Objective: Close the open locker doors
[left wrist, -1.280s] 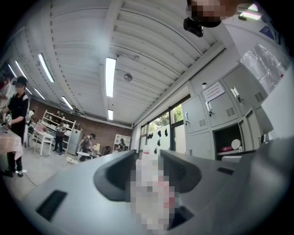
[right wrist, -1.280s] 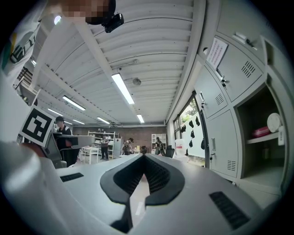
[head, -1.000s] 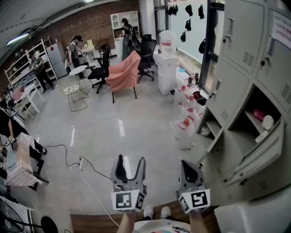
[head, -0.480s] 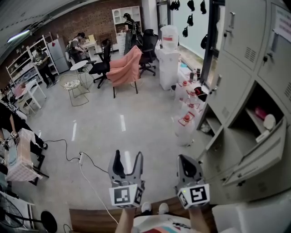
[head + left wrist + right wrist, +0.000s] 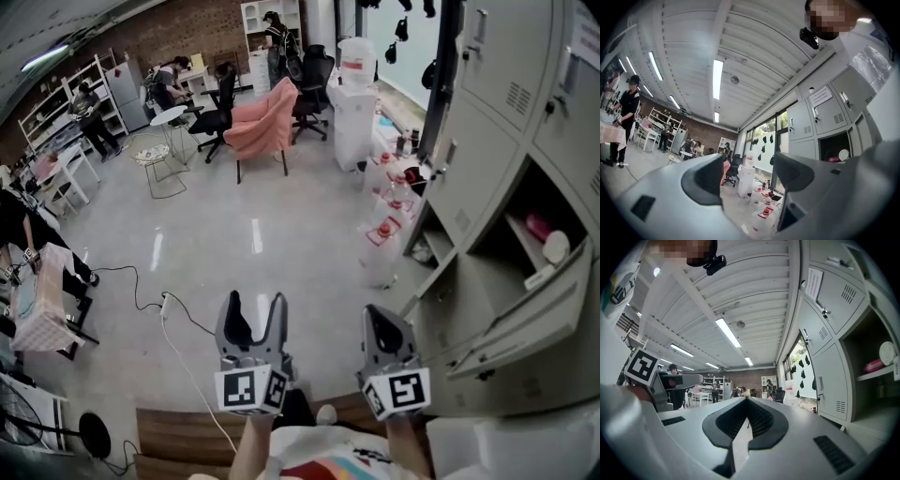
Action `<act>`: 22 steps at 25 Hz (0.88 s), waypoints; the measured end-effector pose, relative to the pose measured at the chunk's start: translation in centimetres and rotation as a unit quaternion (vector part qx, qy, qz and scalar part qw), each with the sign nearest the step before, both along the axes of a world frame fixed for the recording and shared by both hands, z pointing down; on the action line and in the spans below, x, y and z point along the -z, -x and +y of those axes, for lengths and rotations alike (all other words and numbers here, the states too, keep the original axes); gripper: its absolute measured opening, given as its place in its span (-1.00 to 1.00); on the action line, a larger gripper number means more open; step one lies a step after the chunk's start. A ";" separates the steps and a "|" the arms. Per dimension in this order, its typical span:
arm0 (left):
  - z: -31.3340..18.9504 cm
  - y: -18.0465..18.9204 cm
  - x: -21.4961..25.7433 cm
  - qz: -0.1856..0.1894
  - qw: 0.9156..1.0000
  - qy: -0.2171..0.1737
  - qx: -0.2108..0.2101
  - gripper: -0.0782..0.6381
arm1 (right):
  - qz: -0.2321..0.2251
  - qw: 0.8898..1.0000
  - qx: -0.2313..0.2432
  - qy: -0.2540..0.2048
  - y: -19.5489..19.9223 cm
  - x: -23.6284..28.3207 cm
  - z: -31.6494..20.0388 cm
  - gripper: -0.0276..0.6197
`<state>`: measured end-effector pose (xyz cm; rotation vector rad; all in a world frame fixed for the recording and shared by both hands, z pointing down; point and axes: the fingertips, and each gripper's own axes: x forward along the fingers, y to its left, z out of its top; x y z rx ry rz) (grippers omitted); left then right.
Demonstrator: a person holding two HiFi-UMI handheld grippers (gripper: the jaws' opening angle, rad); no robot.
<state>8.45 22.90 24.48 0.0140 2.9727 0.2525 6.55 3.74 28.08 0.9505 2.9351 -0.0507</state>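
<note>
Head view: lockers [image 5: 487, 122] have drifted nearer; open door [image 5: 525, 319] untouched; left gripper [image 5: 255, 305] spread wide and empty, right gripper [image 5: 382, 319] pinched together, both well short of it

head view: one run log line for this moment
stage: pre-contact | left claw: open, empty | right claw: shut, empty | locker doors: open, untouched

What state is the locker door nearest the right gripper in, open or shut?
Open: the locker door hangs swung outward, exposing a shelf and white round object inside.
</note>
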 end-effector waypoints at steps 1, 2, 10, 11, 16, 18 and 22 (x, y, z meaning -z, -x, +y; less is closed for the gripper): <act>-0.3 0.1 0.1 0.000 1.000 0.004 -0.001 0.11 | -0.003 1.000 -0.003 0.000 0.1 0.0 -0.5 -0.90; -0.7 0.3 0.1 0.000 1.000 0.007 -0.003 0.11 | -0.008 1.000 -0.006 -0.001 0.2 -0.1 -1.0 -0.90; -0.8 0.9 1.1 -0.022 1.000 0.017 -0.001 0.11 | -0.024 1.000 -0.002 0.011 0.9 -0.5 -1.1 -0.90; -0.4 1.1 1.1 -0.025 1.000 0.016 0.002 0.11 | -0.030 1.000 0.001 0.008 1.0 -0.4 -0.9 -0.90; 0.6 2.0 0.8 -0.037 0.999 0.015 0.008 0.11 | -0.037 0.999 0.008 0.022 1.7 -0.2 -0.1 -0.90; 1.4 2.6 0.3 -0.041 0.999 0.016 0.009 0.11 | -0.045 0.999 0.006 0.028 2.4 -0.4 0.4 -0.90; 3.4 5.0 -1.0 -0.049 0.999 0.019 0.015 0.11 | -0.067 0.997 0.020 0.031 5.6 -0.8 3.0 -0.90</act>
